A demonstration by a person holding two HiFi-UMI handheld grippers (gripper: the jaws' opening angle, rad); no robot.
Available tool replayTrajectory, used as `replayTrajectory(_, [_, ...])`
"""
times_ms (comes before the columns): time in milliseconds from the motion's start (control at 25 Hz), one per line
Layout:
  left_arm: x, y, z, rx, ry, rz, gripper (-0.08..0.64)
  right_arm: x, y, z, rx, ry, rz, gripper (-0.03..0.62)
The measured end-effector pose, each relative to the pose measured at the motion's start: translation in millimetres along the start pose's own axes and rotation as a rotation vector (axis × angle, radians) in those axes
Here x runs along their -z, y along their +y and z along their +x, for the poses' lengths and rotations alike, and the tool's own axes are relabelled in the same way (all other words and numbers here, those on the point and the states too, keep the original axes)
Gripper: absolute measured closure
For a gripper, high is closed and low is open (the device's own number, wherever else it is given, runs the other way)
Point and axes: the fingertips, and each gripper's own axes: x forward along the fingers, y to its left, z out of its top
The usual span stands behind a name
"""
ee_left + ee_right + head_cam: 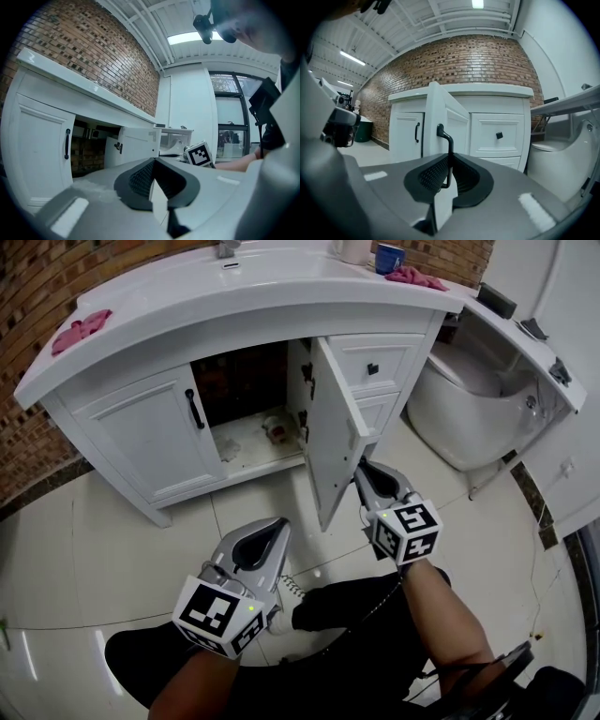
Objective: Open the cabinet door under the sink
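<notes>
We see the white sink cabinet (122,427) on the tiled floor (84,540), with a toilet (469,399) just right of it. The cabinet's right door (328,418) stands wide open toward us with the inside exposed. The left door (155,442) is closed. The right tongs (364,474) are at the open door's outer face, clenched on its black handle (446,138). The left tongs (277,529) hang low over the floor, apart from the cabinet, pressed together with nothing between them.
</notes>
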Motion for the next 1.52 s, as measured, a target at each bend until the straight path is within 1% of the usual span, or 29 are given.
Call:
replayTrajectory(120, [-0.9, -3.4, 2.3, 0.008, -0.001, -0.012, 0.557, 2.8, -25.2, -7.1, 0.079, 0.002, 0.036, 0.565])
replayTrajectory(200, [-1.0, -5.4, 3.4, 0.011, -0.002, -0.023, 0.557, 4.6, -40.9, -11.1, 0.113, -0.003, 0.078, 0.566])
replayTrajectory(320, [-2.0, -9.2, 4.3, 0.01, -0.003, -0.029, 0.556, 4.9, -51.8, -14.0, 0.117, 0.006, 0.101, 0.565])
replayTrajectory(480, [-3.5, -12.8, 2.8, 0.012, -0.008, -0.031, 0.556, 4.4, -51.4, -25.1, 0.129, 0.001, 0.051, 0.566])
replayTrajectory(680, [-6.5, -16.7, 1.9, 0.014, -0.018, -0.038, 0.557, 2.6, -47.0, -48.6, 0.126, 0.003, 0.044, 0.568])
replayTrajectory(800, [-7.3, -23.3, -0.1, 0.02, -0.024, -0.034, 0.556, -3.4, -36.2, -67.2, 0.107, 0.013, 0.055, 0.583])
replayTrajectory(920, [-5.6, -28.9, -6.2, 0.022, -0.026, -0.037, 0.557, -14.1, -17.0, -87.8, 0.074, 0.009, 0.063, 0.584])
replayTrajectory(1240, [-2.8, -33.9, -39.2, 0.005, -0.037, -0.083, 0.557, -52.4, 42.2, -139.7, -0.011, -0.078, 0.089, 0.584])
replayTrajectory(1360, [-3.8, -34.6, -55.6, -0.006, -0.041, -0.082, 0.557, -55.9, 64.1, -152.9, -0.04, -0.093, 0.09, 0.584])
replayTrajectory(1520, [-0.1, -33.6, -77.0, -0.017, -0.04, -0.091, 0.557, -47.3, 87.0, -165.7, -0.073, -0.084, 0.122, 0.584])
